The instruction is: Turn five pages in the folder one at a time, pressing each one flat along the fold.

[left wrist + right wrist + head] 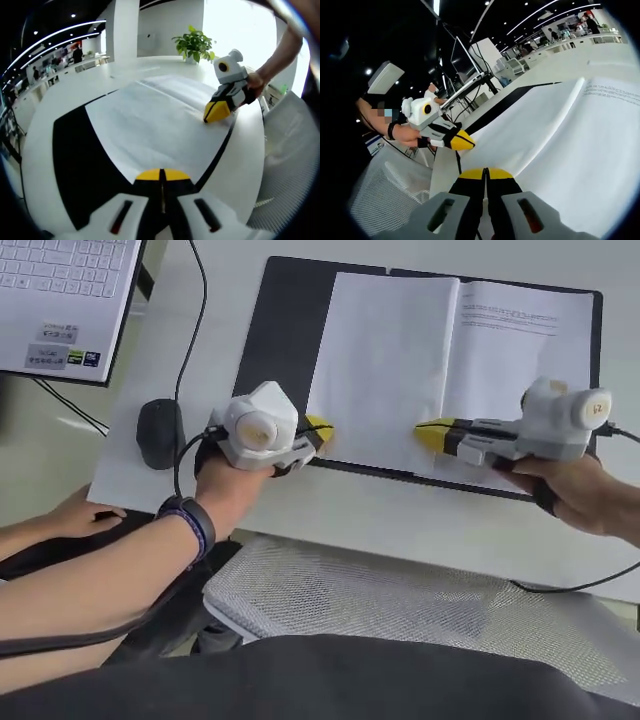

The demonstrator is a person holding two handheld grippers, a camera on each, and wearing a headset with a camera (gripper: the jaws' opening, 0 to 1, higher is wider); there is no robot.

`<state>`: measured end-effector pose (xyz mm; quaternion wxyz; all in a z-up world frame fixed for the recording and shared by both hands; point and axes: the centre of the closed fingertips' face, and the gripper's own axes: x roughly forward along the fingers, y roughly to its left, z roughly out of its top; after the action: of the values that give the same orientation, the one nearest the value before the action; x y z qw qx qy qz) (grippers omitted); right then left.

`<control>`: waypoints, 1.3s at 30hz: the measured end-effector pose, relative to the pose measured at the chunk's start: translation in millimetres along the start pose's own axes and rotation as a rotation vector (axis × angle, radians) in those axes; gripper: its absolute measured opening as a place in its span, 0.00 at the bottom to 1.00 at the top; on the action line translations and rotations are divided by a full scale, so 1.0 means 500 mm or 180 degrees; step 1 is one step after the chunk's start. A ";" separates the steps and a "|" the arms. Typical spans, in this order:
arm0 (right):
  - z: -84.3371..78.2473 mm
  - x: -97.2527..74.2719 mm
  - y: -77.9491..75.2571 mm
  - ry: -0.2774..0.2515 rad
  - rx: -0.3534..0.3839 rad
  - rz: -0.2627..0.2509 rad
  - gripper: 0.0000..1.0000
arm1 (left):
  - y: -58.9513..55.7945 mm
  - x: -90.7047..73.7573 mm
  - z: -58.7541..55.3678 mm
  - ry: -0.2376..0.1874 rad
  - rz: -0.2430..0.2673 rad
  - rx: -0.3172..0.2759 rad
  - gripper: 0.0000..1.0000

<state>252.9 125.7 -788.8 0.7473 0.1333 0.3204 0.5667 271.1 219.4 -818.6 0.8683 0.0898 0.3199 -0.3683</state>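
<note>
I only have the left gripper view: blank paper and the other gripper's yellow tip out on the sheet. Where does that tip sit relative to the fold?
Observer: In the head view the right gripper is at the pages' near edge, just left of the fold.
Operator: Is the facing page blank too?
Observer: No. The right-hand page has printed lines across its top, which also show in the right gripper view.
Operator: Is there anything beside my left hand that I might knock?
Observer: A dark mouse lies left of the left gripper, off the folder.
</note>
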 end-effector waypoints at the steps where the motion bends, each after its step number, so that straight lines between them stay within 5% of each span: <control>1: -0.007 -0.002 0.006 0.0011 0.0007 0.0016 0.00 | 0.000 0.000 0.000 -0.0002 -0.0001 -0.0003 0.00; 17: -0.004 -0.004 0.014 0.0054 0.0058 0.0017 0.00 | -0.005 -0.004 0.004 -0.0006 0.0005 -0.0012 0.00; 22: 0.004 -0.007 0.033 0.0117 0.0038 0.0079 0.10 | -0.006 -0.005 0.004 -0.0007 0.0009 -0.0012 0.00; 39: 0.069 -0.044 0.040 -0.0108 -0.0050 -0.0140 0.21 | -0.006 -0.007 0.005 -0.0020 0.0029 -0.0063 0.00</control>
<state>256.1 117.4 -744.2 0.7660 0.1298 0.3060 0.5503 268.3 218.3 -814.3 0.8718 0.0815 0.3204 -0.3615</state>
